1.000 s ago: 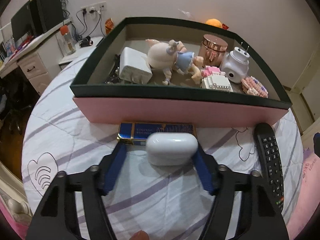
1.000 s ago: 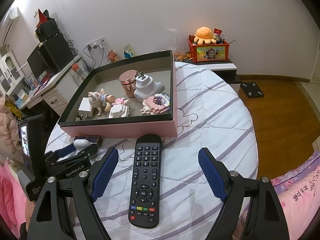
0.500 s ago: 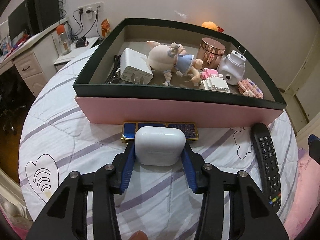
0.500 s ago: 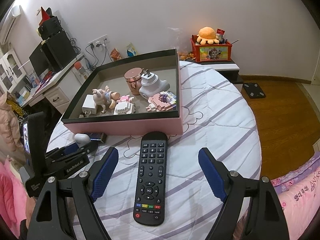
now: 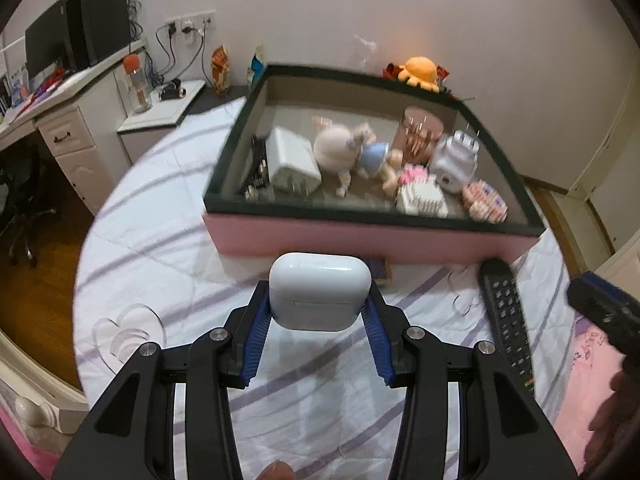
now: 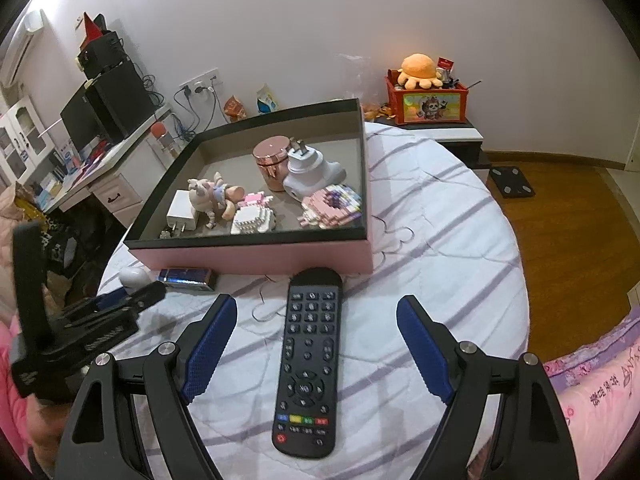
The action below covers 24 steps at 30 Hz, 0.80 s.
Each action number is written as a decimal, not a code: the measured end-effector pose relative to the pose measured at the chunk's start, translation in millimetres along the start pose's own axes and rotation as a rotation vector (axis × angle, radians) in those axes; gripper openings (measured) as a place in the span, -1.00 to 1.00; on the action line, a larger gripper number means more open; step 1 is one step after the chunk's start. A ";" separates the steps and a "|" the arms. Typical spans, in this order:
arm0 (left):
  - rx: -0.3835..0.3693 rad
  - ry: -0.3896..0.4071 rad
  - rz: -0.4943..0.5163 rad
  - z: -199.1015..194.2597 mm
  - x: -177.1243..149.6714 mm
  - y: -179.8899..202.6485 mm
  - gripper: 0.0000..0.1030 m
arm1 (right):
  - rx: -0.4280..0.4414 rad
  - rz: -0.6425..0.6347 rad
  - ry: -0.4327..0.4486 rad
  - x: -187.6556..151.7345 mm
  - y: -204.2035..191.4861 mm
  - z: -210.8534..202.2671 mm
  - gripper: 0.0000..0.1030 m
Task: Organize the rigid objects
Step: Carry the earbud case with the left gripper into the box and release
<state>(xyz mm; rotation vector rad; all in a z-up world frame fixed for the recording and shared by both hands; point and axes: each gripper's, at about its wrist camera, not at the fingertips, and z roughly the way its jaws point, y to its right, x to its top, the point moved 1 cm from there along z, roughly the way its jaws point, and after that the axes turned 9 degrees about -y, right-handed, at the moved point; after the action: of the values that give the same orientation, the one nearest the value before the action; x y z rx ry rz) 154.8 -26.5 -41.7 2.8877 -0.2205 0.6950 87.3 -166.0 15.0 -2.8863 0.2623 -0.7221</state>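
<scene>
left claw (image 5: 320, 312): we see both blue pads pressed on the sides of the white earbud case (image 5: 319, 296), pinching it; case sits between the fingertips, clear of the sheet as far as we can tell.
left claw, from right wrist view: (image 6: 134, 286) low at the left edge, white case (image 6: 133, 276) at its tip, just beside the blue box (image 6: 186, 279).
right claw (image 6: 316, 350): spread wide, nothing between the pads touching them; we see the black remote (image 6: 308, 360) lying on the sheet in the gap, apart from both fingers (image 6: 210, 344).
remote: lengthwise toward the tray, top end near the pink wall; also seen in left view (image 5: 506, 320).
tray (image 6: 256, 254): pink outside, dark rim, on the striped bed sheet (image 6: 432, 240); we count inside it a white charger (image 6: 182, 212), pig figure (image 6: 212, 196), copper jar (image 6: 272, 160), white plug adapter (image 6: 310, 170), white block model (image 6: 254, 220), pink block model (image 6: 332, 206).
blue box: flat on the sheet against the tray's near wall; in left view mostly hidden behind the case (image 5: 380, 270).
left view: blurred in the background, tray contents soft.
person: a fingertip (image 5: 276, 472) at the bottom edge of left view.
</scene>
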 end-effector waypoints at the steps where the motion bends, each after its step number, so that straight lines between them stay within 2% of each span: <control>1: -0.008 0.009 -0.001 -4.6 4.7 -0.9 -0.12 | 0.001 -0.003 0.001 2.5 -1.4 0.8 0.62; 8: -0.014 0.065 0.015 -12.9 57.1 -2.1 -0.12 | 0.004 -0.032 0.034 38.7 -12.5 8.7 0.62; 14: -0.017 0.075 0.019 16.6 114.2 -0.1 -0.12 | 0.005 -0.056 0.044 74.8 -21.2 27.2 0.62; 19: -0.009 0.031 0.031 56.5 156.9 5.0 -0.12 | 0.005 -0.054 0.028 96.4 -19.6 47.5 0.62; 24: 0.038 -0.036 0.036 89.3 176.2 7.2 -0.11 | 0.005 -0.028 0.015 105.8 -10.0 59.6 0.62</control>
<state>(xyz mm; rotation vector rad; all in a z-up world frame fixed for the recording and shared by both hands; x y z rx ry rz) 347.8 -69.1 -38.0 2.9406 -0.2669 0.6608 208.9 -171.8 12.7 -2.8861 0.2213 -0.7483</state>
